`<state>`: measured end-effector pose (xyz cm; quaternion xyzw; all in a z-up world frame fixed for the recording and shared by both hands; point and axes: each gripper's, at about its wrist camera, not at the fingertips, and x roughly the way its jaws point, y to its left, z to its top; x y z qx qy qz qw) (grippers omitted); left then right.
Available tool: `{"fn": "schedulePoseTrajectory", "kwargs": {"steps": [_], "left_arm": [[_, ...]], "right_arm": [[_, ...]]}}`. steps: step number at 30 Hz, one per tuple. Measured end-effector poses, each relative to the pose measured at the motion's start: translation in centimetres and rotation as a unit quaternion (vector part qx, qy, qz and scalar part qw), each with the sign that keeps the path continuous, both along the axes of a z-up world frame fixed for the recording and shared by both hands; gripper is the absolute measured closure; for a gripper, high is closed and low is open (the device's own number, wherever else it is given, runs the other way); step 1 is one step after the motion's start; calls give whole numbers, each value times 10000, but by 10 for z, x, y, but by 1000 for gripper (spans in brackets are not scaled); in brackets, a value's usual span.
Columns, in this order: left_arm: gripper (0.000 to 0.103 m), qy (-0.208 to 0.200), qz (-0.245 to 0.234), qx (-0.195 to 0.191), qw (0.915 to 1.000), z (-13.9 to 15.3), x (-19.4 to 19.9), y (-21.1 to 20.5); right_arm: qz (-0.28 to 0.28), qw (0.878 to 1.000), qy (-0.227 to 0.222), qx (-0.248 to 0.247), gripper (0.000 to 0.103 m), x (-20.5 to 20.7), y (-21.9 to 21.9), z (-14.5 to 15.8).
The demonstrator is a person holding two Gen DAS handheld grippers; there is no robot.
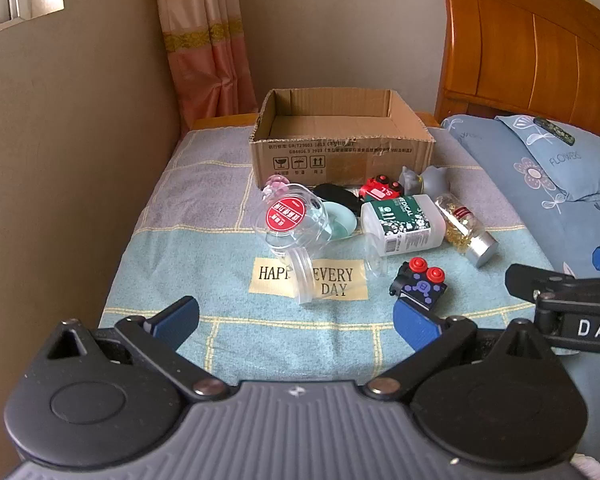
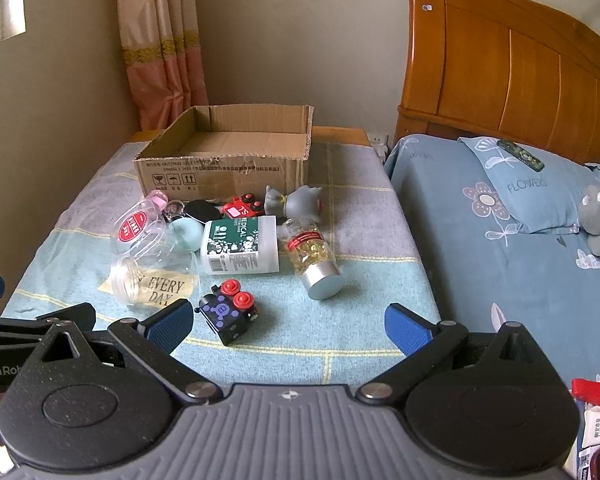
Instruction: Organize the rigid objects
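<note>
The clear jar (image 1: 300, 276) covers part of the "HAPPY EVERY DAY" patch (image 1: 332, 284). The black round thing (image 1: 336, 196) is mostly hidden behind the white bottle (image 1: 402, 224); the cardboard box (image 1: 340, 160) print is too small to read.

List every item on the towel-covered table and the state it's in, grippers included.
cardboard box: open-topped, upright, nothing visible inside
clear jar: on its side
second clear jar: on its side, no lid
white bottle: lying flat
capsule bottle: lying down, capped
black toy block: lying on the towel
left gripper: open, holding nothing
right gripper: open, holding nothing
</note>
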<state>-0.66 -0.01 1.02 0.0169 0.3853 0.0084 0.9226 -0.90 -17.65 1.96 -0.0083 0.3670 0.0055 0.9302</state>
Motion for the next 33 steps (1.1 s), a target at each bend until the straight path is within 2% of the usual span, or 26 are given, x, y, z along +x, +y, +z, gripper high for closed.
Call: {"fn": "schedulePoseTrajectory", "kwargs": {"steps": [33], "left_arm": [[1, -53, -33, -119, 9999, -2, 3, 1]], "right_arm": [[89, 9999, -144, -29, 0, 1, 2, 6]]}}
